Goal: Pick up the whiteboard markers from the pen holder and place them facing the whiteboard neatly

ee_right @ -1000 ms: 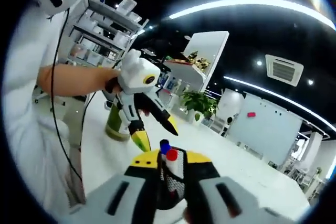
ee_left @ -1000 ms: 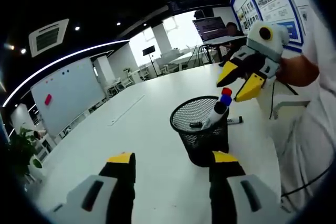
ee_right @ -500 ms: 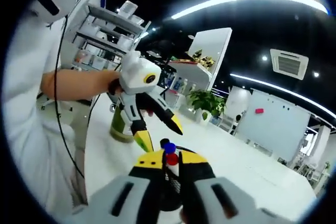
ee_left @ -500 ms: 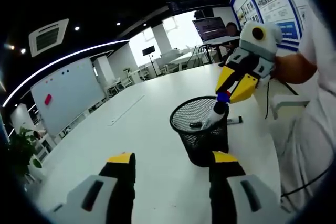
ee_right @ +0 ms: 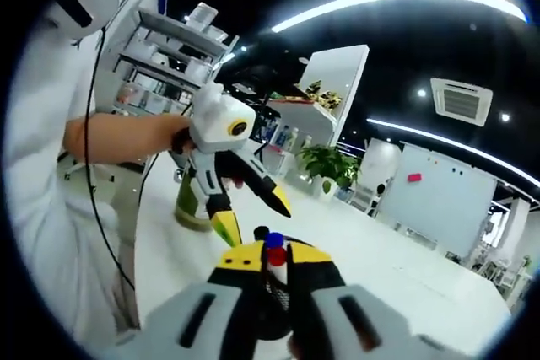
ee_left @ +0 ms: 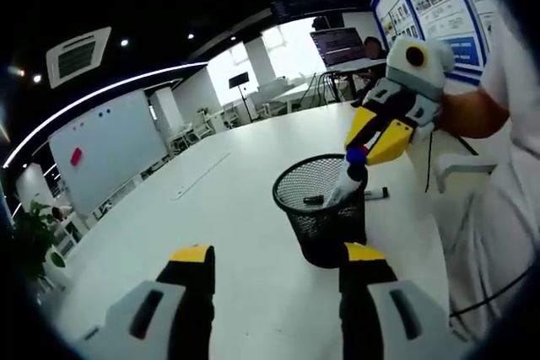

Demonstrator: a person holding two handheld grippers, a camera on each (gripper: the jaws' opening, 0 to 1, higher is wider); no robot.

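The right claw (ee_left: 371,134) is clenched on the capped top of a whiteboard marker (ee_left: 346,181), which leans in the black mesh pen holder (ee_left: 321,217) with its blue cap (ee_right: 273,239) up between the yellow jaw tips. A red cap (ee_right: 277,254) shows just beside the blue one in the right gripper view, so a second marker seems to stand there; whether the jaws touch it I cannot tell. The left claw (ee_left: 274,263) is released, jaws wide apart, hovering over the white worktop (ee_left: 219,208) just beside the holder. Another marker (ee_left: 377,194) lies flat on the worktop behind the holder, toward the edge where the person (ee_left: 506,166) stands. A whiteboard (ee_left: 105,149) stands beyond the worktop's far edge, well apart.
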